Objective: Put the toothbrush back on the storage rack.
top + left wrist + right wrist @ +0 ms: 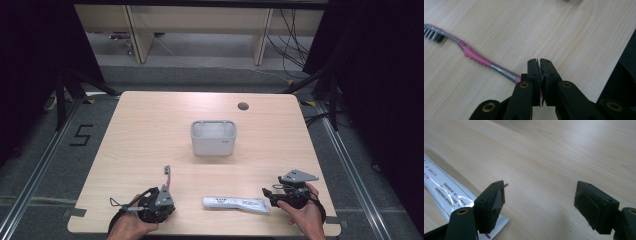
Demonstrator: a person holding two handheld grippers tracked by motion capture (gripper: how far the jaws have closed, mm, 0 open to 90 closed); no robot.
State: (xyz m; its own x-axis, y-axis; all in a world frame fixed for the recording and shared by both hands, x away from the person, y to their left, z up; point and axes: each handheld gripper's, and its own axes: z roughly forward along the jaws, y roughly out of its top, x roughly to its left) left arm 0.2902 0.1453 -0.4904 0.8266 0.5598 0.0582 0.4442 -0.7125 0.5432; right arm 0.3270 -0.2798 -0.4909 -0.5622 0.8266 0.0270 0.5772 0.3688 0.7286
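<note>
- The left gripper sits at the near left of the table, its jaws pinching the handle end of one toothbrush.
- In the high view the toothbrush's long axis runs from the gripper away toward the far side, nearly straight up the table, with the head at the far end.
- The left gripper view adds detail: a grey shaft with a pink grip section, dark bristles at the head, and the pink tail end vanishing between the pressed-together jaws. Whether the brush lies on the wood or is lifted just off it is hard to tell from here.
- The right gripper rests at the near right, its jaws spread wide with nothing between them.
- One white toothpaste tube lies flat near the front edge between the two grippers, its long axis running left to right; the right gripper view shows its crimped end just beside one jaw, apparently not touching.
- One pale grey holder stands mid-table, well apart from both grippers.
- Count: two grippers, one toothbrush, one tube, one holder.
</note>
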